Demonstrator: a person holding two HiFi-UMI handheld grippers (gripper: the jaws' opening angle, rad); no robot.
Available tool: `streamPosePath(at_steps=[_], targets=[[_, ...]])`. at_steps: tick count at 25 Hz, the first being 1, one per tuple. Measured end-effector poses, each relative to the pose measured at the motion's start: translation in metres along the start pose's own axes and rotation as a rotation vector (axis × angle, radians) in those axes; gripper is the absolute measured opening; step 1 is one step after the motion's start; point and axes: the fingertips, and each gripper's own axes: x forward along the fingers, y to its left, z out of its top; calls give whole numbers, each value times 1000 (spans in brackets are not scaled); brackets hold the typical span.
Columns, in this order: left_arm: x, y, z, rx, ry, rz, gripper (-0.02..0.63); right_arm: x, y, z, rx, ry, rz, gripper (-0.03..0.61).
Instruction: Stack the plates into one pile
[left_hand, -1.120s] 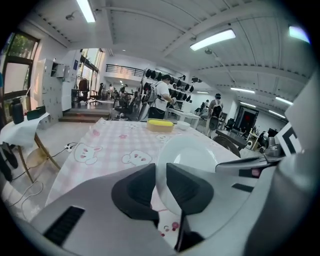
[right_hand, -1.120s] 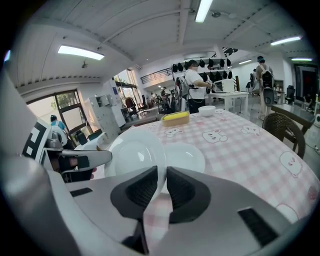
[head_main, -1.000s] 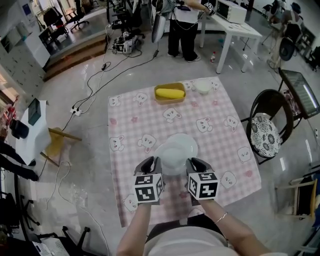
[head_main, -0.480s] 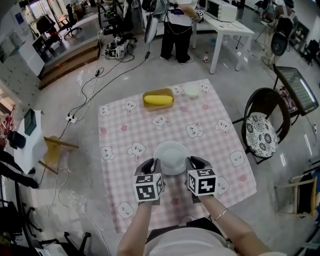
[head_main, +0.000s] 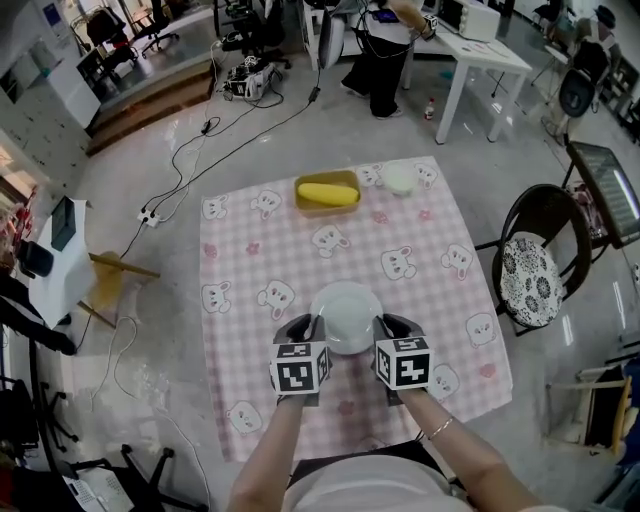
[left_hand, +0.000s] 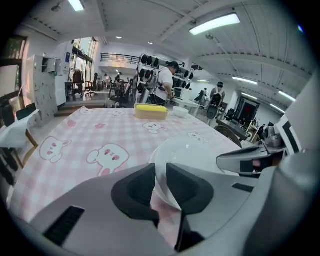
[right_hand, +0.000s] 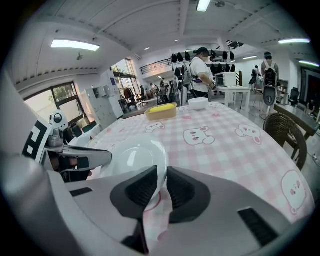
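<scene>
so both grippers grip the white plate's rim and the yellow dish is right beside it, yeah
No: the yellow dish sits apart from the white plate, at the far edge of the table, per the head view. The left gripper and right gripper do grip the plate's rim.

Head view: high, looking steeply down on surface (head_main: 300, 255). Both gripper views: low, close, facing across it; plate (head_main: 347, 310) shared.

Close view along the right gripper (right_hand: 161, 175), dark pads pinching the near rim of a white plate (right_hand: 132, 157) over a pink checked cloth (right_hand: 225, 145) with bunny prints. At the plate's left edge, the left gripper (right_hand: 75, 160). Far end of cloth: yellow tray (right_hand: 161, 111), white bowl (right_hand: 198, 103). Beyond, a standing person (right_hand: 202, 70); at right, a chair (right_hand: 282, 130).
</scene>
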Motion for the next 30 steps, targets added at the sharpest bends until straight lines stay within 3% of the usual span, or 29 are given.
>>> streamPosePath(at_steps=[21, 30], targets=[[17, 15, -1, -15, 0, 33, 84, 20, 1, 8, -53, -3, 7, 69], [4, 17, 11, -23, -66, 42, 91, 11, -1, 20, -31, -79, 27, 61]])
